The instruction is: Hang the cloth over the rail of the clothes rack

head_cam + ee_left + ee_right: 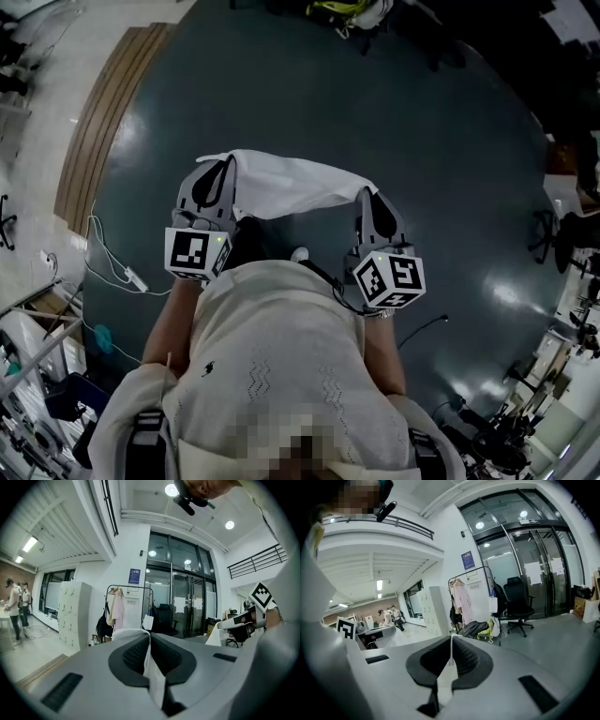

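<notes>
You've got the white cloth (286, 186) stretched out in front of you over the dark floor (431, 141), left tool (225, 172) pinching one end, right tool (367, 197) pinching the other. The clothes rack (143, 588) is well off by the glass doors (539, 573), coats hanging on it, with an office chair (518, 603) just beside it.

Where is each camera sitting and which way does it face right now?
Head view: on the person's head, looking steeply down at the floor; shows the torso, left gripper, right gripper, the cloth stretched between them.
Left gripper view: on the left gripper, looking along its jaws, shut on the cloth, toward the clothes rack; right gripper at right.
Right gripper view: on the right gripper, jaws shut on the cloth, facing the clothes rack.
Shared: both gripper views see that rack.
</notes>
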A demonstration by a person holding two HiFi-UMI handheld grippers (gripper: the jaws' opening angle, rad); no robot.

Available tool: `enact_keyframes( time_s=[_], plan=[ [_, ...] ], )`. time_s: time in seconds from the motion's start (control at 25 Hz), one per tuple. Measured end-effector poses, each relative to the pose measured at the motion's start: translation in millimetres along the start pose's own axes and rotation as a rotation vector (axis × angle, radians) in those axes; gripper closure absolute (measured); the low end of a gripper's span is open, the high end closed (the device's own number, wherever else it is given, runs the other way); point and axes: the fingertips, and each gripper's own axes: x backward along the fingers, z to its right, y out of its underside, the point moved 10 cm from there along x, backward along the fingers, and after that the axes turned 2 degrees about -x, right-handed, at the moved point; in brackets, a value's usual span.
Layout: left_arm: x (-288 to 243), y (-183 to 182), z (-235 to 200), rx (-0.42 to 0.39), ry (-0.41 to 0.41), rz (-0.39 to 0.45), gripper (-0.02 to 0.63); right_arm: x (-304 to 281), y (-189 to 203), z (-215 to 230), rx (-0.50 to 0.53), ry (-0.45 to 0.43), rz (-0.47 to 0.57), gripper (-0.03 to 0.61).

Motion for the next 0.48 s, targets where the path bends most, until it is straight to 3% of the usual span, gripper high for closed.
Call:
enact_keyframes(
  time_s=[0.24,0.48],
  plan=[
    [-37.5,-18.7,-96.7,-0.006,0.025,0.030,0.595,-74.5,-22.2,-43.7,-0.017,0.043,0.026,0.557],
    [-61.8,-19.5,-155.0,0.021,0.022,0.031,0.595,-142.1,-36.1,-78.2,-0.014,0.027,0.018,0.557]
  ],
)
